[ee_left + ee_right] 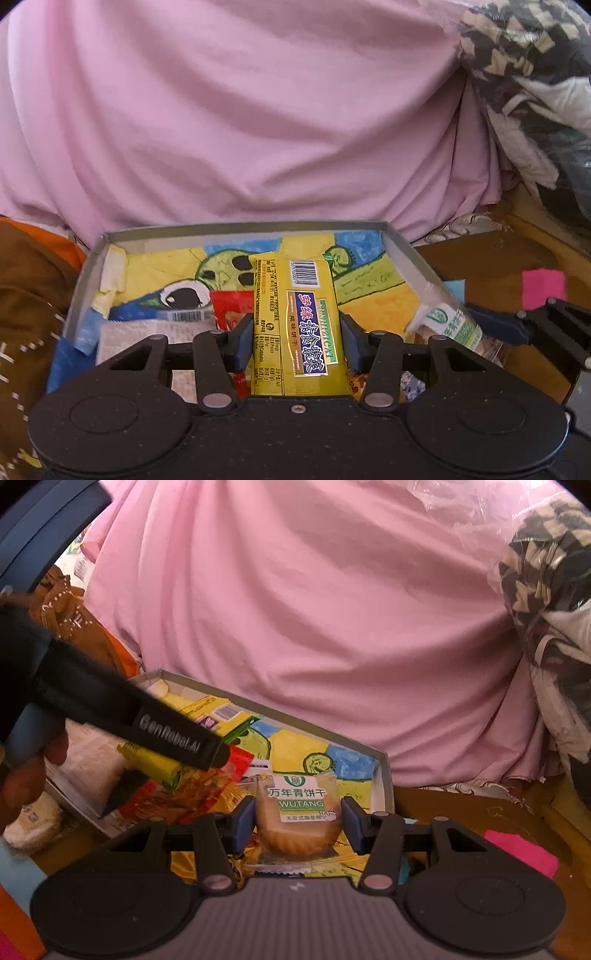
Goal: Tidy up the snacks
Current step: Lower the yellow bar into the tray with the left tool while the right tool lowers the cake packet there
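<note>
The left tool [297,341] is clenched on the yellow cracker packet [299,325], pads at its long edges near the middle; the packet points away from the tool, over the shallow box [406,251]. It seems light, its foil slippery and the crackers inside brittle, so a mild squeeze is enough. The right tool [298,821] grasps the round biscuit pack [298,812] by its sides, just before the box corner. This biscuit probably crumbles easily. Beyond both lies pink cloth [258,110].

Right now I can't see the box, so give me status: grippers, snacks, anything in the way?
Left gripper shut on yellow pack, over box. Right gripper shut on biscuit, at box's edge. Loose snacks crowd the box floor.
</note>
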Demonstrator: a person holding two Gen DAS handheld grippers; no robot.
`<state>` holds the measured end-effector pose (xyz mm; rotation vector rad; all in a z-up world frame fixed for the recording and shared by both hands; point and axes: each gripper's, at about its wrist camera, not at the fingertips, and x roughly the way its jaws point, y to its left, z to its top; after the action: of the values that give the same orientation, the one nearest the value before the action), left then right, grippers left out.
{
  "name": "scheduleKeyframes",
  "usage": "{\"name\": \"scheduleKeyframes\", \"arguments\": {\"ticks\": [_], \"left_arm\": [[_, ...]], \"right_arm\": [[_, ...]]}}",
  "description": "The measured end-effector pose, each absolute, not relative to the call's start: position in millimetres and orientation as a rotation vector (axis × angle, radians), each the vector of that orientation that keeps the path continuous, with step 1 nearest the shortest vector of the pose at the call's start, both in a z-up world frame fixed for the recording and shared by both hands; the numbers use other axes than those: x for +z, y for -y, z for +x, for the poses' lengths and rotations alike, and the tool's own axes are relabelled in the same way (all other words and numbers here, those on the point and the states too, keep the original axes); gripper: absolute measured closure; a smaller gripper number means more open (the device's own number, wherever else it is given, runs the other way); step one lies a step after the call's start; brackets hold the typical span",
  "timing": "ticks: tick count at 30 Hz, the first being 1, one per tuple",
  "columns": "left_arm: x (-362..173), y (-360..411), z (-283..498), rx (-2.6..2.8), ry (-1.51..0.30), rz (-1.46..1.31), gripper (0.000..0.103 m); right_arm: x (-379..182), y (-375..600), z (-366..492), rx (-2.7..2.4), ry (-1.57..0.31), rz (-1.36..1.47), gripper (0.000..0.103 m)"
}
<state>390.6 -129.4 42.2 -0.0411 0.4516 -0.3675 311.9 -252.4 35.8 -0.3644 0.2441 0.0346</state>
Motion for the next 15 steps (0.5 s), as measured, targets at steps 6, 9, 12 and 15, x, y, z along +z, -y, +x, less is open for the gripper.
{"name": "scheduleKeyframes", "arguments": {"ticks": [6, 9, 12, 15], "left_arm": [[25, 134, 399, -0.380, -0.483, -0.046, 0.053], [21, 135, 400, -0.381, -0.488, -0.038, 0.053], [16, 135, 402, -0.381, -0.501, -0.052, 0.053], [13, 133, 402, -0.380, -0.508, -0.072, 0.053]], "right_arm": [[26, 260, 327, 0.027, -0.293, -0.340, 0.048], [22, 259, 331, 0.030, -0.311, -0.317, 0.048], [18, 255, 331, 0.042, -0.325, -0.300, 0.047], [17, 251, 331, 0.046, -0.326, -0.306, 0.047]]}}
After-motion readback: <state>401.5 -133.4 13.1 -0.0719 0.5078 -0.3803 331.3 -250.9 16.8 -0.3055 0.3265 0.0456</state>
